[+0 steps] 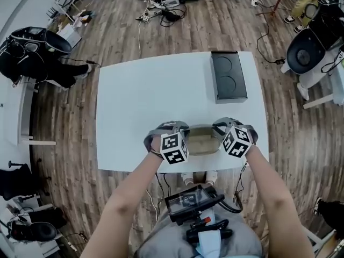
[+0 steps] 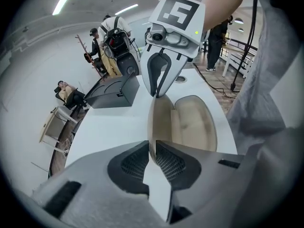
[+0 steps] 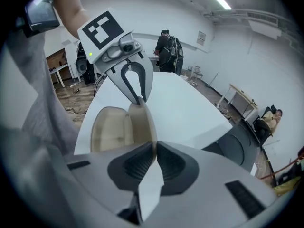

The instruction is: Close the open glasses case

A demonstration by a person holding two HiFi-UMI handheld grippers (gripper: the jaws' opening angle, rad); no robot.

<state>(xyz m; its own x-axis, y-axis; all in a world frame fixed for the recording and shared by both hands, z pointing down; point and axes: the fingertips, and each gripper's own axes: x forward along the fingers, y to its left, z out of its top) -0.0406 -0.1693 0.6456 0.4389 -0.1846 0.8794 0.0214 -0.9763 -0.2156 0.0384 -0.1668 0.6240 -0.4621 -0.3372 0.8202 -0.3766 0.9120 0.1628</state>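
An open glasses case (image 1: 201,138) with a beige lining lies near the front edge of the white table (image 1: 140,101). Its lid (image 2: 160,120) stands upright on edge, and the base (image 2: 194,125) lies flat beside it. My left gripper (image 1: 184,129) is shut on the lid's rim at the case's left end, with the jaws (image 2: 152,156) pinched on the thin edge. At the opposite end my right gripper (image 1: 217,128) is shut on the same rim (image 3: 142,122). Each gripper view shows the other gripper, the right gripper (image 2: 156,94) and the left gripper (image 3: 138,100), at the lid's far end.
A flat black box (image 1: 228,75) with two round recesses lies at the table's far right. It also shows as the black box (image 2: 114,91) in the left gripper view. Wooden floor, cables, chairs and seated people surround the table. A device hangs at the person's waist (image 1: 193,203).
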